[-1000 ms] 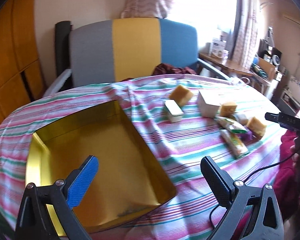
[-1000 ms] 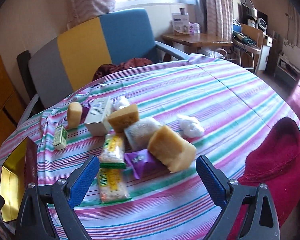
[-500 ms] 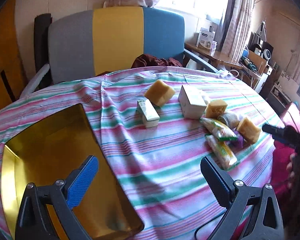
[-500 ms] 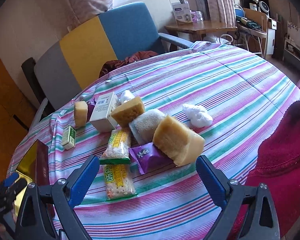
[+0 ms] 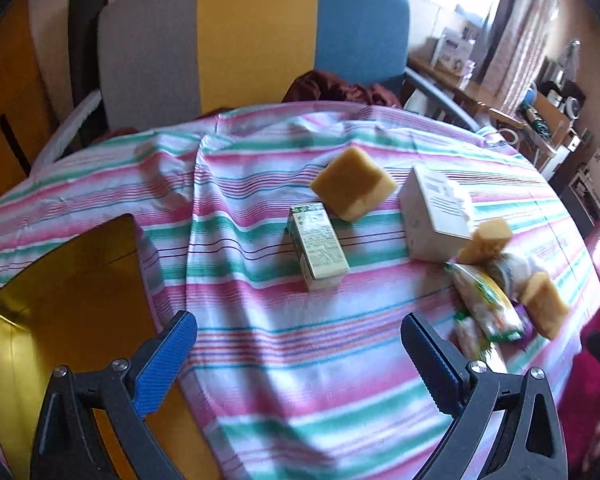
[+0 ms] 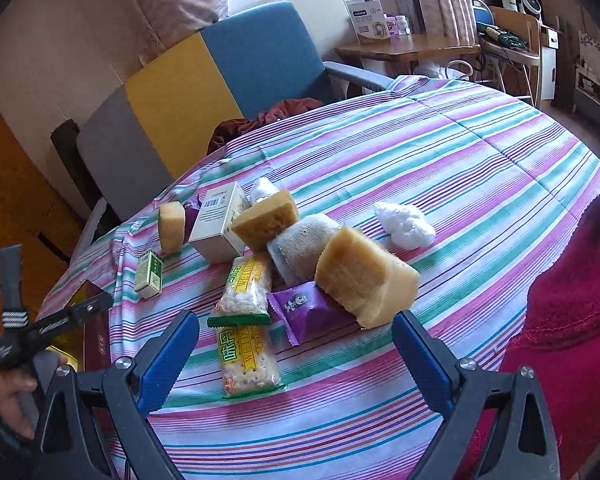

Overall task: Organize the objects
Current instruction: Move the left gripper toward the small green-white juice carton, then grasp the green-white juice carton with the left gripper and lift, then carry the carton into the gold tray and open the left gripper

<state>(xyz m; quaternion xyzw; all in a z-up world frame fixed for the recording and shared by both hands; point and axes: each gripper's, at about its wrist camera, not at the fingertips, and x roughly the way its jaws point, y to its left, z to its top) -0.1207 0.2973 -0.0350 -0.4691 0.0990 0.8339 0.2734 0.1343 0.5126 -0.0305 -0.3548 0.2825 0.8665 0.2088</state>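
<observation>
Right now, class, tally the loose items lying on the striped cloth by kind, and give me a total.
Yellow sponge blocks: 3
Cardboard boxes: 2, one white, one small green
Snack packets: 3, two yellow-green, one purple
Grey-white wrapped roll: 1
White crumpled wads: 2
Total: 11

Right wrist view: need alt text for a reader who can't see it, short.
The open right gripper hovers empty over a striped tablecloth, facing a pile of items: a large yellow sponge block, a purple wrapper and two green-and-yellow snack packs. A white box, more sponges and a crumpled white wad lie beyond.
</observation>
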